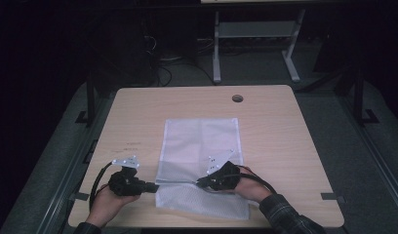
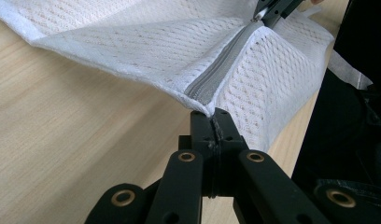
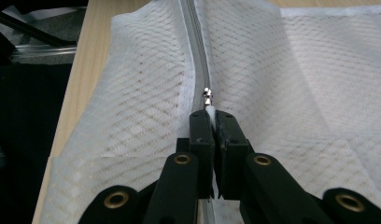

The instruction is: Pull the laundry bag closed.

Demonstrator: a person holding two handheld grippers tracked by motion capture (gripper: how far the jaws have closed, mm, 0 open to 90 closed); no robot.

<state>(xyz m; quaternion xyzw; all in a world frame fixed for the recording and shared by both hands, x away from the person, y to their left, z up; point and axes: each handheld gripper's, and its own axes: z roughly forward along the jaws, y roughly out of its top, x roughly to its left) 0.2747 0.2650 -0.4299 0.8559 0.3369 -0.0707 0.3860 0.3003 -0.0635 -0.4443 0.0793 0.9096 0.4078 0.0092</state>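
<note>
Left gripper point(image 2: 212, 122) clamps zipper point(image 2: 221, 65) end of mesh bag point(image 1: 199, 146); right gripper point(image 3: 211, 122) pinches slider pull point(image 3: 207, 98). Keep zipper taut, pull straight along track.

High view: fixed overhead camera on the person's side, facing forward and down across the whole table point(image 1: 285, 131), distant. Left gripper view: mounted behind the left gripper point(image 2: 212, 122), looking along its closed jaws from very close, the mesh bag point(image 2: 146, 51) directly ahead of the fingertips and the zipper point(image 2: 221, 65) running away from them. Right gripper view: behind the right gripper point(image 3: 212, 116), equally close, the zipper extending beyond its fingertips. All three views share the bag's zipper line.
</note>
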